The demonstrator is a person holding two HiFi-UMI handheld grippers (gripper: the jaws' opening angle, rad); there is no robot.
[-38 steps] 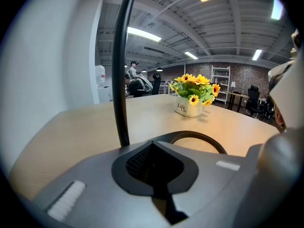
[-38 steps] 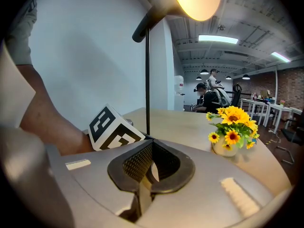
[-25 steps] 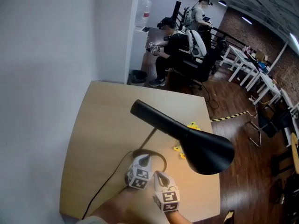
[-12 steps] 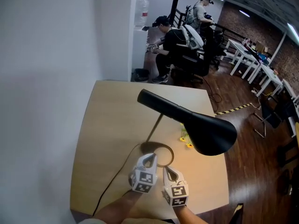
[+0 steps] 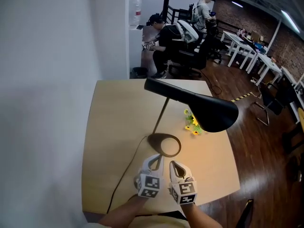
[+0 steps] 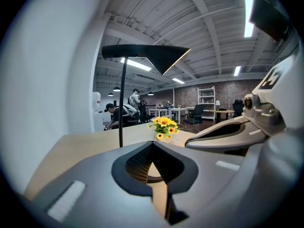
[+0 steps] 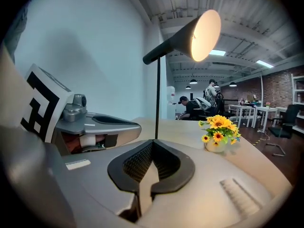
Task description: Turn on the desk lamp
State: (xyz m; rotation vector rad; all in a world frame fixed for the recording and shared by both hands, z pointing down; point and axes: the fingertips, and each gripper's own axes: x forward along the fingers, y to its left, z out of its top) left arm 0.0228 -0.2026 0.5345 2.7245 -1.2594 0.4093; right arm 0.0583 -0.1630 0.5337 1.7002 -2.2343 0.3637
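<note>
A black desk lamp stands in the middle of the tan desk (image 5: 109, 122), with its round base (image 5: 165, 145), thin pole (image 5: 161, 115) and cone shade (image 5: 213, 112). The inside of the shade (image 7: 203, 28) glows, and warm light falls on the desk beneath it. In the left gripper view the shade (image 6: 145, 56) shows edge-on. My left gripper (image 5: 154, 161) and right gripper (image 5: 175, 166) sit side by side just short of the base, near the desk's front edge. Both are shut, with nothing between the jaws. The left gripper (image 6: 152, 146) and right gripper (image 7: 153, 145) both point at the lamp.
A small pot of yellow flowers (image 5: 192, 124) stands right of the base, under the shade. The lamp's black cord (image 5: 124, 177) runs from the base to the front left edge. A white wall lies to the left. People sit at desks far behind.
Both grippers have drawn back a little from the lamp base towards the desk's front edge. The head view has shifted. The lamp glows in all frames.
</note>
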